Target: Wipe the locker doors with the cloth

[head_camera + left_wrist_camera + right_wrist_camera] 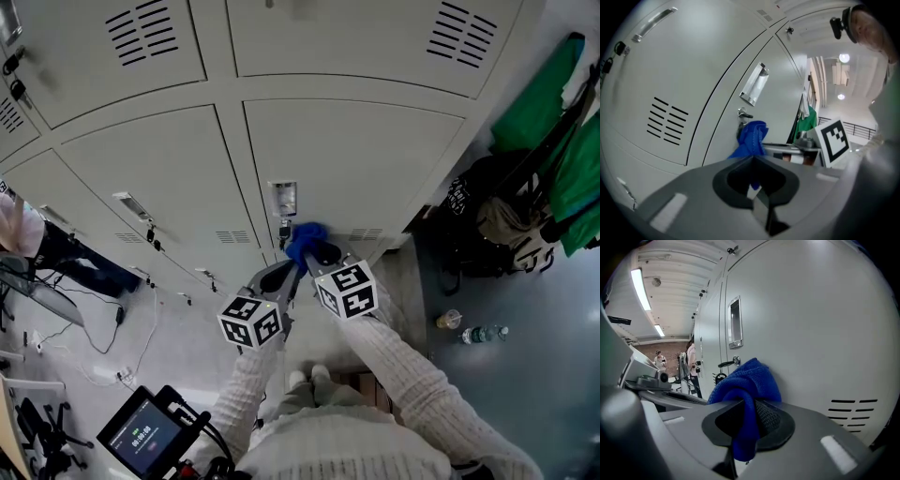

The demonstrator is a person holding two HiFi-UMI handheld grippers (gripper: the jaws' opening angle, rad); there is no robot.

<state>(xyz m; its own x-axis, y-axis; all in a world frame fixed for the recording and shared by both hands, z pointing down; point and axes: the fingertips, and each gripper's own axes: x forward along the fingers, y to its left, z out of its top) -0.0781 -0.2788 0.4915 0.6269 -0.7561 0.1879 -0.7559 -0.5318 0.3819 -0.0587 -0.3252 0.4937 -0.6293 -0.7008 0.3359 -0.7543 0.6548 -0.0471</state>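
Grey locker doors (356, 159) fill the head view. My right gripper (314, 251) is shut on a bunched blue cloth (305, 239), holding it against the lower door just beside the latch (283, 228). In the right gripper view the cloth (745, 385) bulges out over the right gripper (747, 401) and touches the door (811, 333). My left gripper (286, 272) sits just below and left of the cloth, jaws closed together. Its own view shows the left gripper (752, 158) shut, with the cloth (752, 136) hanging right beyond the tips and the label holder (754, 86) above.
Black bags (487, 225) and green garments (539, 103) crowd the floor and wall right of the lockers. A cup (448, 320) and a bottle (483, 333) lie on the floor. Cables (103, 328) and a screen device (145, 436) are at lower left; a person (19, 230) stands far left.
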